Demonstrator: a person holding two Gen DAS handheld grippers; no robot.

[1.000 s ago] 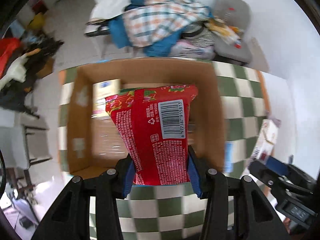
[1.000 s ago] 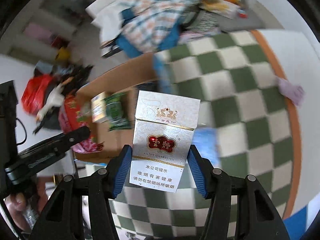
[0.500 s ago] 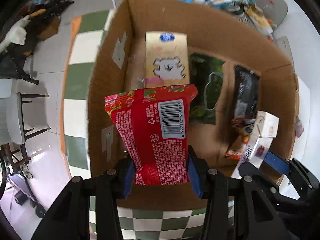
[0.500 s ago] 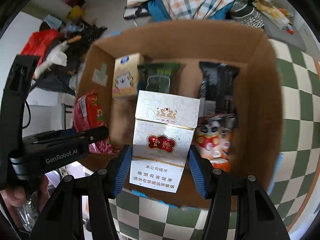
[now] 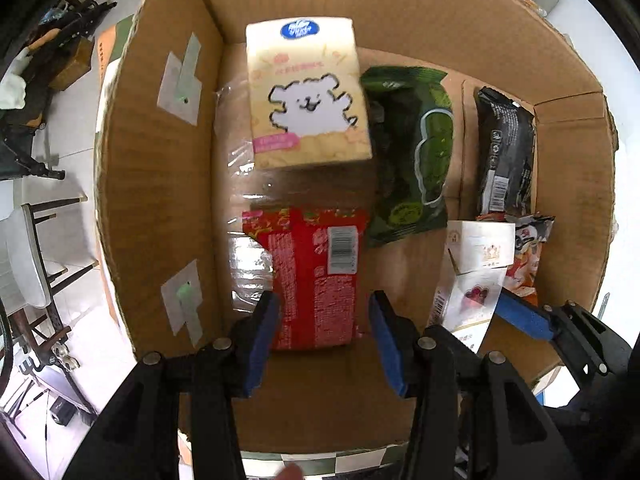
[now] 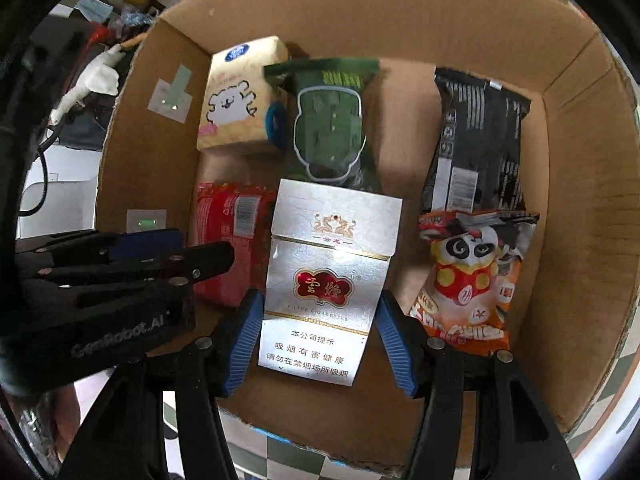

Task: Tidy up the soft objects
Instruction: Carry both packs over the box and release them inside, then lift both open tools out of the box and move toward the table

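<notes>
Both grippers reach into an open cardboard box (image 5: 156, 184). My left gripper (image 5: 322, 316) is open; the red snack packet (image 5: 316, 276) lies on the box floor between its fingers, with a gap at the right pad. The packet also shows in the right wrist view (image 6: 230, 240). My right gripper (image 6: 320, 320) is shut on a silver cigarette carton (image 6: 326, 280), held above the box floor; the carton also shows in the left wrist view (image 5: 474, 272). The left gripper body (image 6: 120, 280) shows at the left of the right wrist view.
In the box (image 6: 592, 200) lie a yellow tissue pack with a white bear (image 5: 306, 96), a green packet (image 5: 412, 160), a black packet (image 5: 506, 148) and an orange panda snack bag (image 6: 472, 276). A green-and-white checked table (image 6: 280, 456) lies under the box. Chairs and clutter stand at the left.
My left gripper has opened and let the red packet drop onto the box floor. Both grippers have moved lower into the box. The right gripper still holds the carton.
</notes>
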